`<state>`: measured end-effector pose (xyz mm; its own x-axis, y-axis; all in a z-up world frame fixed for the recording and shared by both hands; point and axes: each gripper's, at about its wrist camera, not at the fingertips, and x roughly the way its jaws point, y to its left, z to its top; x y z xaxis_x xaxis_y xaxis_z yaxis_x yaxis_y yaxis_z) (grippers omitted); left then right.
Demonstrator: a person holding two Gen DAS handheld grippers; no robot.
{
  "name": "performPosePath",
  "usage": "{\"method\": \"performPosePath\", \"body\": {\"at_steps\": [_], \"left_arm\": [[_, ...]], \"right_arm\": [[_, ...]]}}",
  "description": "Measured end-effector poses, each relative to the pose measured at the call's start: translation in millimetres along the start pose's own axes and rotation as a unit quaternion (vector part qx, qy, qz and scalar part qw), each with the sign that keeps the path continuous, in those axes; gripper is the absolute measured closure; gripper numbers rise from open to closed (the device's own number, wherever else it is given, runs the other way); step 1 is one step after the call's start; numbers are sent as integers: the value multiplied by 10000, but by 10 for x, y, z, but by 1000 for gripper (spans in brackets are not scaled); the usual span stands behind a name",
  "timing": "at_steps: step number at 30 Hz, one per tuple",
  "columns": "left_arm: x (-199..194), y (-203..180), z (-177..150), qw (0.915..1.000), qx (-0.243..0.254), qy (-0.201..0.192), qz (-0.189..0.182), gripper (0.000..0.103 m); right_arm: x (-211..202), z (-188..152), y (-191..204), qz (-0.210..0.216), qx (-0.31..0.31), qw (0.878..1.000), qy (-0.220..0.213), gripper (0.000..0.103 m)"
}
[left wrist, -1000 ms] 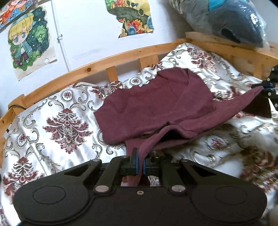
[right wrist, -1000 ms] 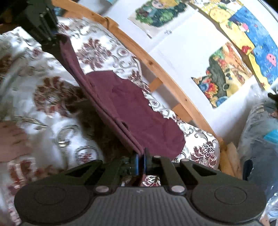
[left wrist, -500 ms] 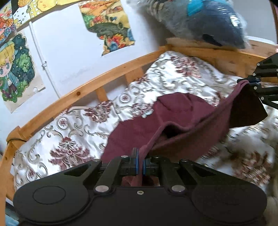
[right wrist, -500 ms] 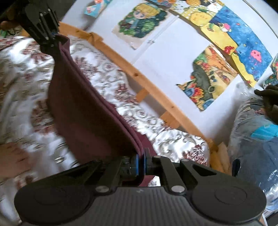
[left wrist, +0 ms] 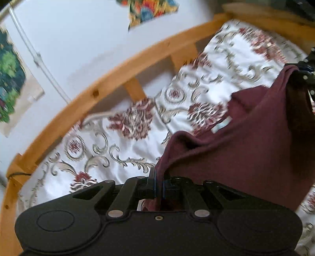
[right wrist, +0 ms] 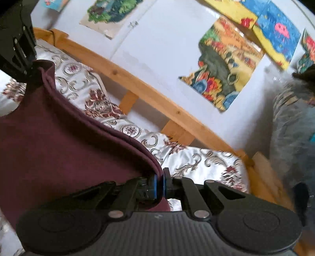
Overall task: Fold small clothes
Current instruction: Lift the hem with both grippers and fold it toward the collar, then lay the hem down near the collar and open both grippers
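left wrist view: blurred; my left gripper pinches a corner of the maroon cloth, which hangs above the bed. right wrist view: my right gripper is clamped on the cloth's folded edge; its lower part is cut off.

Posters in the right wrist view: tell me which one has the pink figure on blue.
The poster at top right, with a yellow band below the blue. The big poster beneath it is orange and dark; the left one is green.

Left tongs clamp maroon garment above patterned bedspread.
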<state>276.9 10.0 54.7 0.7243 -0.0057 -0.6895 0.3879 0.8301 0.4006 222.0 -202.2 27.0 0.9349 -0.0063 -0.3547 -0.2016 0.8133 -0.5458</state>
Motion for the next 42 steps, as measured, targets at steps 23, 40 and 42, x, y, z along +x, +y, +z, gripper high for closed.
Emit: {"method": "performPosePath", "body": {"at_steps": [23,40,42], "left_arm": [[1229,72,-194,9852,-1001,1288,-526,88],[893,316,-670,9707,-2283,742,67,15],[841,298,-723,9696,-2361,630,146,15]], "right_arm": [[757,-412,-133,691,1344,9876,425,28],[343,-632,426,1308,155,9898,545,17],[343,-646,467,1359,186,9889,574,20]]}}
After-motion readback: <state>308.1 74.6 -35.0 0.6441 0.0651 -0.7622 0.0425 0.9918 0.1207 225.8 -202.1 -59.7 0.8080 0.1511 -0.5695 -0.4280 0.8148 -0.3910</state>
